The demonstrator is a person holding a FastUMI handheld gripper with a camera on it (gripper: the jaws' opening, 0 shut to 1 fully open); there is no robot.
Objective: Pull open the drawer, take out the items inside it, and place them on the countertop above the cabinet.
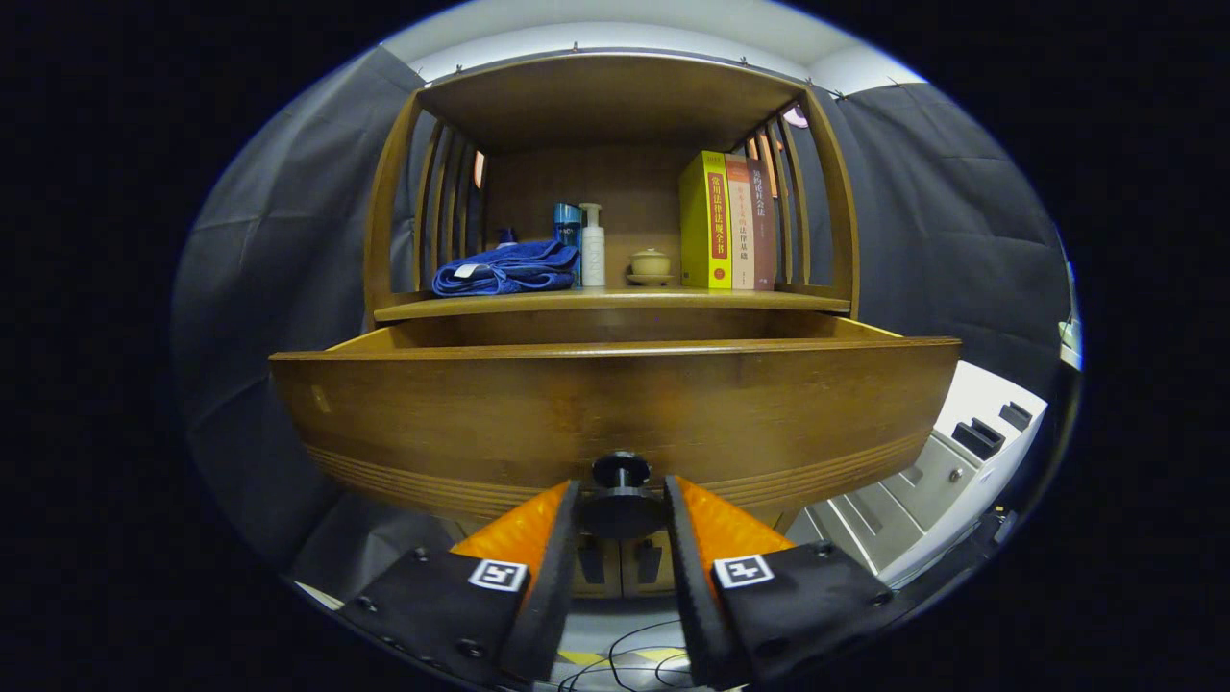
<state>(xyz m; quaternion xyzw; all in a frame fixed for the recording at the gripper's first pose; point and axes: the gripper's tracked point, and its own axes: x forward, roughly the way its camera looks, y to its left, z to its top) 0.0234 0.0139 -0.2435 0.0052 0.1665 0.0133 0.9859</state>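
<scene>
Both gripper (622, 514) fingers on drawer knob (621, 500)

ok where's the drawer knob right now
In the gripper view the drawer knob sits between the gripper fingers, which press it from both sides, low on the pulled-out drawer front.

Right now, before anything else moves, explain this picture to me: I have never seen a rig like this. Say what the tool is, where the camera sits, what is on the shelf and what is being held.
The camera rides on a hand-held gripper and looks forward along its two fingers. Both fingers press on the dark round knob of a wooden drawer, which is pulled partly out of a cabinet; its inside is hidden behind the drawer front. On the countertop above it lie a folded blue towel, a blue bottle, a white pump bottle, a small lidded pot and a few upright books.
</scene>
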